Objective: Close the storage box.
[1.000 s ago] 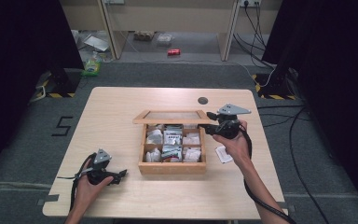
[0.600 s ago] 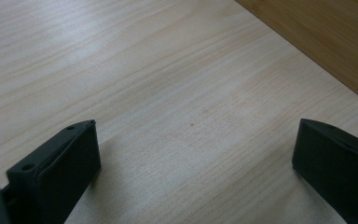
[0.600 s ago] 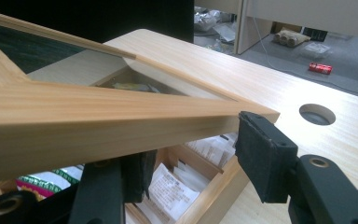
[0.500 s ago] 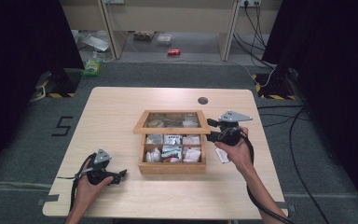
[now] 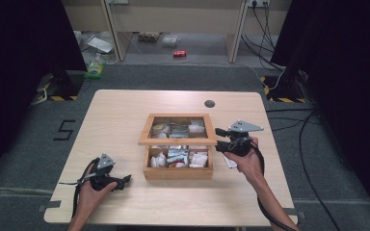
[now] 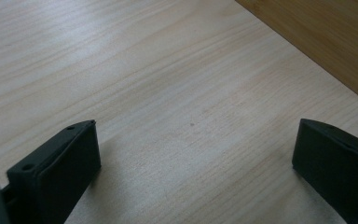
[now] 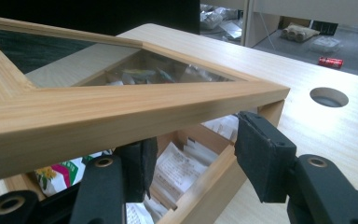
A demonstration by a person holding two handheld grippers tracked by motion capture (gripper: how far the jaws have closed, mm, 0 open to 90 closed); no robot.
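Table: light wood, bears the tea box at its middle.
Tea box: wooden, compartments packed with tea bags, sits centred so both hands reach it.
Lid: glass-paned wooden frame, hinged at the far side, tilted half-way over the box, seemingly being lowered shut.
Right gripper: at the lid's right front corner, jaws spread part-way astride the box's side wall under the frame; whether the pads press anything I cannot tell. Forearm reaches from the near right edge.
Left gripper: rests on the table left of the box, jaws spread wide, empty, apparently waiting.
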